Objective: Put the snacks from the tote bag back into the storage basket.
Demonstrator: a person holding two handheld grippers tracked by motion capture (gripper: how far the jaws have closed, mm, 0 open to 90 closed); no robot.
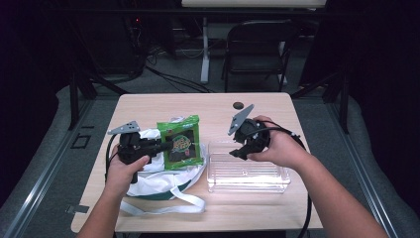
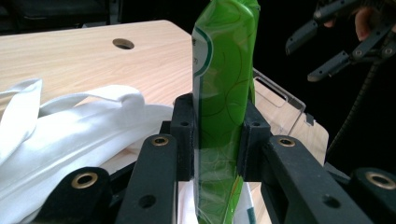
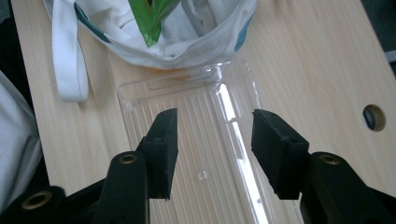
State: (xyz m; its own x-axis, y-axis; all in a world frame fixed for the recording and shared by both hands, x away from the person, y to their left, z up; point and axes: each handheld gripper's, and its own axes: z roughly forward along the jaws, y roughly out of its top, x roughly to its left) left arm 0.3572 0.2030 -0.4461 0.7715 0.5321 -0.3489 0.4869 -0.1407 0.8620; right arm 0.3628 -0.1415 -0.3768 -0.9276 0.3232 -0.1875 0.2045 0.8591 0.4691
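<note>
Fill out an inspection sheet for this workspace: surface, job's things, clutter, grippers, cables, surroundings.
Surface: light wooden table with a round hole near its far edge.
Job's things: green snack packet held upright above the white cloth bag; clear plastic bin to the bag's right, nothing in it.
Clutter: nothing seen.
Grippers: left gripper shut on the packet; right gripper open above the bin, nothing between its jaws.
Cables: black cable trailing along the right forearm; loose wires on the floor beyond the table.
Surroundings: dark room, folding chair behind the table.
</note>
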